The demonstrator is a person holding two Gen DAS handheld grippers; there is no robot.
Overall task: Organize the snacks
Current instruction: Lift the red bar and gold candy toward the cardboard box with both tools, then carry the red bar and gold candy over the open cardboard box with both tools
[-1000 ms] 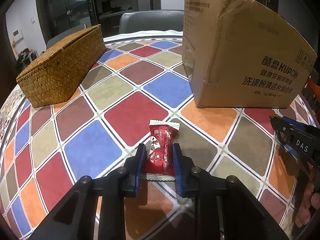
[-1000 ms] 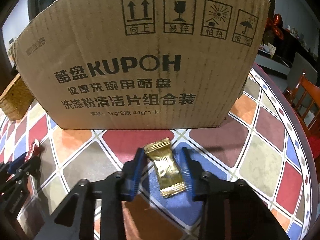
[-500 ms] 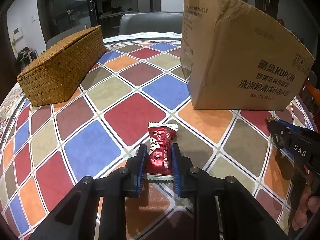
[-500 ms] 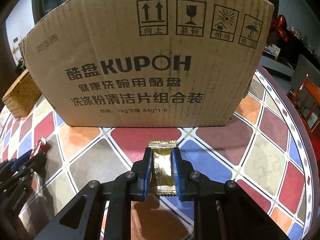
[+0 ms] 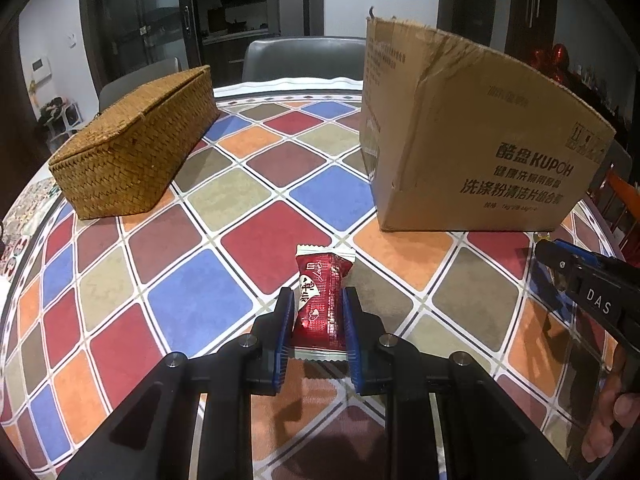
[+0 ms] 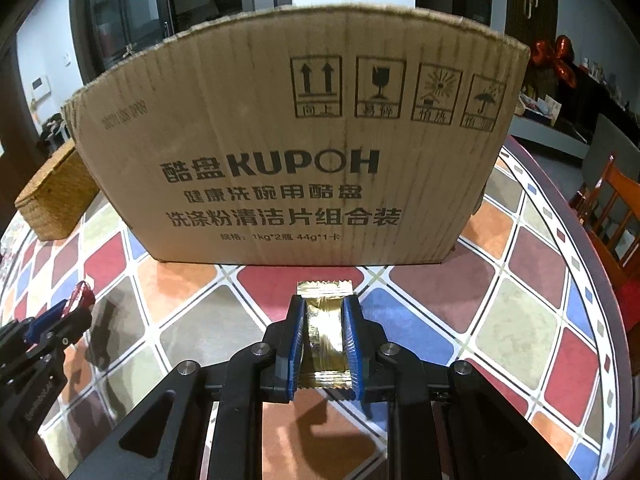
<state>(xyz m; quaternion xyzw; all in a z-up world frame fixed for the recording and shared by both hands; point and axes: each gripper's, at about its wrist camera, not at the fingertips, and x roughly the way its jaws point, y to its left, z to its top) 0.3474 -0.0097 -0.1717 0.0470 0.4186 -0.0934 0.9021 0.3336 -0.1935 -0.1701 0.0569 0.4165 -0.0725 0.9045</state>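
Note:
My left gripper is shut on a red snack packet and holds it above the chequered tablecloth. My right gripper is shut on a gold snack packet, held just in front of the cardboard box. The box also stands at the right in the left wrist view. The left gripper with the red packet shows at the left edge of the right wrist view. The right gripper's body shows at the right of the left wrist view.
A woven basket with a lid lies at the back left of the round table; it also shows in the right wrist view. Chairs stand beyond the table's far edge and at its right.
Both grippers closed on their packets and lifted them off the tablecloth. The gold packet turned straight between the right fingers. Both cameras rose a little.

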